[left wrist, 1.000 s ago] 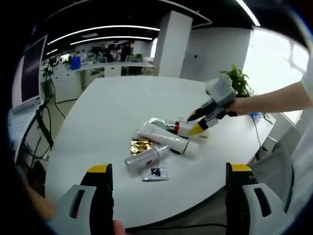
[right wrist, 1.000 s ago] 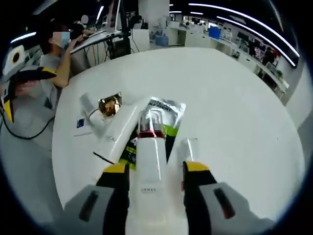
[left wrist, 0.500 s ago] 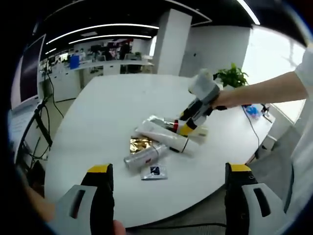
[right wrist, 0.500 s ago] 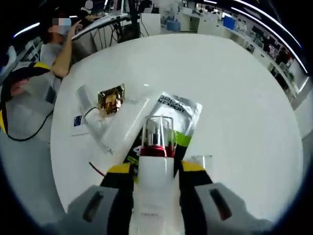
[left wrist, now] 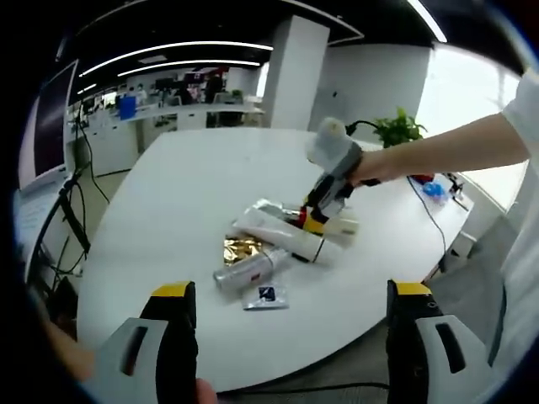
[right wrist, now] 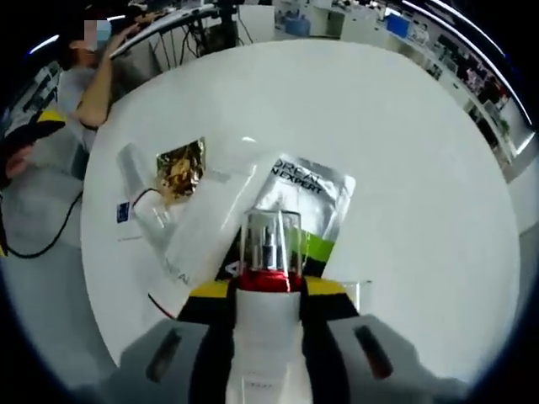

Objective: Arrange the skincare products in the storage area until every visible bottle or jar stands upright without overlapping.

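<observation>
On the white round table (left wrist: 194, 177) several skincare items lie in a heap: a white tube (left wrist: 278, 233), a silver bottle (left wrist: 247, 270), a gold foil sachet (left wrist: 242, 249) and a small flat sachet (left wrist: 265, 296). My left gripper (left wrist: 292, 293) is open, held back from the table's near edge. My right gripper (right wrist: 268, 290) is shut on a white bottle (right wrist: 269, 316) with a clear cap and red collar. It points down over a silver and green pouch (right wrist: 310, 189). The right gripper (left wrist: 324, 198) also reaches in over the heap's right side.
The white tube (right wrist: 205, 229), the gold sachet (right wrist: 178, 167) and the small sachet (right wrist: 126, 214) lie left of the pouch. A seated person (right wrist: 97, 71) is beyond the table's far left edge. A potted plant (left wrist: 400, 130) stands at the far right. Desks and cables surround the table.
My right gripper has swung up and over the heap with the white bottle in it, now looking more steeply down at the pouch. The left gripper has stayed still and open.
</observation>
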Demonstrator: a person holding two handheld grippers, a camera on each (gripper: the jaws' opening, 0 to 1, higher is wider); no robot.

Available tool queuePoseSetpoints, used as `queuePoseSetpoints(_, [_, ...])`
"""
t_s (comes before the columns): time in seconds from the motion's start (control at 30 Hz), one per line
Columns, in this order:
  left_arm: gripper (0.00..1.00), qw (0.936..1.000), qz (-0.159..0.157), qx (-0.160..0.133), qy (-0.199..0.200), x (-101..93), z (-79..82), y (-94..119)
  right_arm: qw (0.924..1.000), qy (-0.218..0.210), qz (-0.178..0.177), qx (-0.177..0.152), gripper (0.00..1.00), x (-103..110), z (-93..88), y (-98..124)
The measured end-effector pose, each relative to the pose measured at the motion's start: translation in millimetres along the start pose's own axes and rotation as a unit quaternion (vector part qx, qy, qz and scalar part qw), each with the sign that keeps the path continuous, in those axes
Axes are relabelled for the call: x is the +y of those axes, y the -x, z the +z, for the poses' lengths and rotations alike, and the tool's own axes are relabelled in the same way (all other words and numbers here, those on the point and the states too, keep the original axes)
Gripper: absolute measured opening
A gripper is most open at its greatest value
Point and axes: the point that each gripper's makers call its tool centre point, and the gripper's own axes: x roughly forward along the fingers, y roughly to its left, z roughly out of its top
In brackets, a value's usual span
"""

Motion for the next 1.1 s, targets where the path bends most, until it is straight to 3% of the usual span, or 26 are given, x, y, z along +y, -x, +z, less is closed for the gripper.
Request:
queuePoseSetpoints(0.43, [0.91,1.0000,-0.001,-0.004,-0.001,0.8,1.9,0,0.9996,-0.013,-0.018,-0.017,0.28,0,-0.3,9])
queuePoseSetpoints(0.73, [0.91,0.9999,-0.001,-0.011,-0.001,1.6,4.3,1,0.9905,-0.068,-0.058,-0.104,0.28,-11,1.8,51])
queuePoseSetpoints(0.93, [0.91,0.9999,-0.003,-0.014,-0.006,-0.1,5.7,2,0.9721,-0.109,-0.114,-0.174,0.28,-21,-3.6,81])
queuePoseSetpoints(1.1, [0.90,0.9998,-0.004,-0.016,-0.009,-0.9,6.2,2,0.9482,-0.157,-0.157,-0.228,0.28,-23,-14.2,104])
